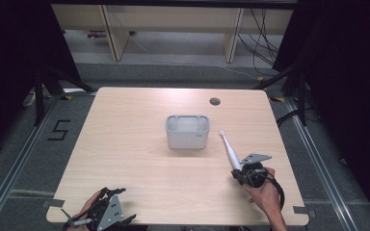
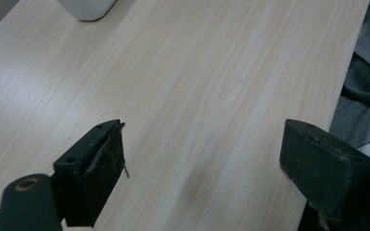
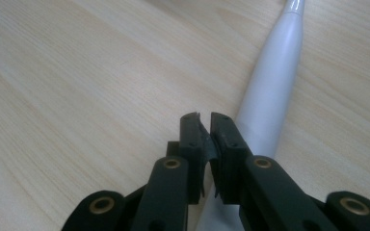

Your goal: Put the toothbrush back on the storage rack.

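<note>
At the bottom left of the high view, the left hand-held gripper (image 1: 107, 211) rests at the near bench (image 1: 139, 183) edge with its jaws spread wide over bare wood, probably parked out of the way. At the lower right, the right hand-held gripper (image 1: 243, 173) sits low on the bench, its jaws nearly pressed together with nothing pinched between them. In the right gripper view the white toothbrush (image 3: 270, 96) passes under and just right of those jaws, so the handle's thick end lies beside them rather than in them. The toothbrush lies flat on the bench, its thin head pointing up the frame toward the grey holder (image 1: 188, 131). The holder stands upright at mid-bench, open at the top, most likely where the toothbrush belongs. Bare wood lies between them. Farther up, a cable hole (image 1: 215, 101) sits near the far edge.
</note>
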### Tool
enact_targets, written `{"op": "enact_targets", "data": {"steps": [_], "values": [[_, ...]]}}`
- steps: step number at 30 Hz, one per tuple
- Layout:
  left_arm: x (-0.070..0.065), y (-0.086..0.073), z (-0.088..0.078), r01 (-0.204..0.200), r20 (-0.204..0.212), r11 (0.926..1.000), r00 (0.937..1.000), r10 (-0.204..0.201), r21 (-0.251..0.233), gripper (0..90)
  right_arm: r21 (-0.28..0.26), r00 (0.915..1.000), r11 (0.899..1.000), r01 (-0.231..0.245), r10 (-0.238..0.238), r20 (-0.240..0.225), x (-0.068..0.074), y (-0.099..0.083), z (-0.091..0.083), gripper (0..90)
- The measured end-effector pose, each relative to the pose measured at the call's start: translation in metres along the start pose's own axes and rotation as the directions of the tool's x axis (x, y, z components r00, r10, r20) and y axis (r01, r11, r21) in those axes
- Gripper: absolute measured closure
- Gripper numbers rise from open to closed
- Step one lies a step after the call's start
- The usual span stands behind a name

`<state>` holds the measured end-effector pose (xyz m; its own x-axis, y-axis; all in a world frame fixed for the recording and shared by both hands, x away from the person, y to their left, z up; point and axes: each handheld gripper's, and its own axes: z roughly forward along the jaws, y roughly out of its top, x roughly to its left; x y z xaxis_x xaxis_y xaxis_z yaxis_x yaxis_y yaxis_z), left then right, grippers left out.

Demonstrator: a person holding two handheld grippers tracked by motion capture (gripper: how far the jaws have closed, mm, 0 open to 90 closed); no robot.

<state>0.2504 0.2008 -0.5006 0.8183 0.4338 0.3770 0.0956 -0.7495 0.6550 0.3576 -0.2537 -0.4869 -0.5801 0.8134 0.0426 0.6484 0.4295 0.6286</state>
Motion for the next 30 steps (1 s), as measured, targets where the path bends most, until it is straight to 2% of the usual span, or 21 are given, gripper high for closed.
{"op": "enact_targets", "data": {"steps": [1, 3, 4, 5, 6, 9, 11, 12, 14, 15, 17, 19, 21, 22, 23, 25, 26, 29, 30], "values": [[0.000, 0.000, 0.000, 0.002, 0.001, 1.0000, 1.0000, -0.002, -0.001, 15.3, 0.002, 1.0000, 1.000, -0.001, 0.001, 0.000, 0.000, 0.000, 0.000, 82.6], [0.000, 0.000, 0.000, -0.001, -0.007, 1.0000, 1.0000, 0.001, -0.002, 15.4, -0.003, 0.9994, 0.999, 0.033, -0.033, 0.004, -0.001, 0.000, -0.001, 80.3], [0.001, 0.000, 0.000, -0.003, -0.001, 1.0000, 1.0000, 0.003, -0.009, 15.3, -0.013, 0.9991, 0.999, 0.039, -0.039, 0.019, -0.001, 0.001, -0.001, 77.2], [0.001, 0.000, -0.001, -0.003, 0.009, 1.0000, 1.0000, 0.003, -0.004, 15.3, 0.001, 0.9988, 0.999, 0.049, -0.049, 0.006, 0.000, 0.003, -0.005, 73.2], [0.001, 0.000, 0.000, -0.001, -0.005, 1.0000, 1.0000, 0.001, -0.004, 15.4, -0.028, 0.9984, 0.998, 0.055, -0.055, 0.013, 0.001, 0.005, -0.005, 70.5], [0.001, 0.000, -0.001, -0.008, 0.002, 1.0000, 1.0000, 0.008, 0.003, 15.4, -0.002, 0.9981, 0.998, 0.059, -0.059, 0.020, 0.003, 0.016, -0.015, 62.4], [0.001, 0.000, 0.000, -0.006, -0.001, 1.0000, 1.0000, 0.006, -0.003, 15.4, 0.003, 0.9929, 0.995, 0.097, -0.097, 0.069, -0.002, 0.023, -0.017, 57.6], [0.001, 0.000, 0.000, -0.006, 0.000, 1.0000, 1.0000, 0.006, -0.003, 15.3, 0.033, 0.9933, 0.996, 0.078, -0.081, 0.082, -0.002, 0.026, -0.017, 56.5], [0.001, 0.000, 0.000, -0.005, -0.001, 1.0000, 1.0000, 0.005, -0.001, 15.3, 0.048, 0.9912, 0.995, 0.084, -0.089, 0.098, -0.005, 0.029, -0.017, 55.9], [0.001, 0.000, 0.000, -0.004, 0.001, 1.0000, 1.0000, 0.004, -0.002, 15.3, 0.071, 0.9910, 0.995, 0.067, -0.074, 0.112, -0.008, 0.033, -0.015, 54.2], [0.000, -0.001, 0.001, -0.003, -0.028, 1.0000, 0.9996, 0.003, -0.007, 15.3, 0.096, 0.9910, 0.993, 0.066, -0.076, 0.110, -0.013, 0.037, -0.012, 53.3], [0.001, -0.001, 0.001, -0.006, -0.007, 1.0000, 1.0000, 0.006, 0.001, 15.3, 0.128, 0.9930, 0.991, 0.050, -0.063, 0.100, -0.016, 0.040, -0.009, 53.0], [0.001, -0.001, 0.001, -0.007, -0.007, 1.0000, 1.0000, 0.007, 0.003, 15.4, 0.135, 0.9925, 0.989, 0.054, -0.068, 0.101, -0.022, 0.044, -0.005, 52.4], [0.001, -0.001, 0.001, -0.007, -0.013, 1.0000, 0.9999, 0.007, -0.001, 15.4, 0.152, 0.9941, 0.988, 0.026, -0.042, 0.100, -0.022, 0.046, -0.004, 51.3], [0.000, -0.001, 0.001, -0.006, -0.026, 1.0000, 0.9996, 0.006, -0.005, 15.4, 0.172, 0.9949, 0.985, 0.019, -0.036, 0.095, -0.023, 0.048, -0.003, 50.9], [0.001, -0.001, 0.001, -0.008, -0.020, 1.0000, 0.9998, 0.008, -0.003, 15.4, 0.196, 0.9953, 0.980, 0.015, -0.033, 0.091, -0.024, 0.052, 0.000, 50.9], [0.001, -0.001, 0.001, -0.008, -0.020, 1.0000, 0.9998, 0.008, -0.003, 15.3, 0.208, 0.9952, 0.978, 0.030, -0.049, 0.085, -0.025, 0.054, 0.002, 50.7], [0.000, -0.001, 0.001, 0.006, -0.011, 0.9999, 0.9999, -0.006, -0.016, 15.3, 0.241, 0.9959, 0.970, 0.020, -0.041, 0.081, -0.024, 0.060, 0.010, 50.7], [0.000, -0.001, 0.001, -0.008, -0.022, 1.0000, 0.9997, 0.008, -0.005, 15.3, 0.255, 0.9961, 0.967, 0.015, -0.036, 0.081, -0.024, 0.062, 0.012, 50.7]]}}
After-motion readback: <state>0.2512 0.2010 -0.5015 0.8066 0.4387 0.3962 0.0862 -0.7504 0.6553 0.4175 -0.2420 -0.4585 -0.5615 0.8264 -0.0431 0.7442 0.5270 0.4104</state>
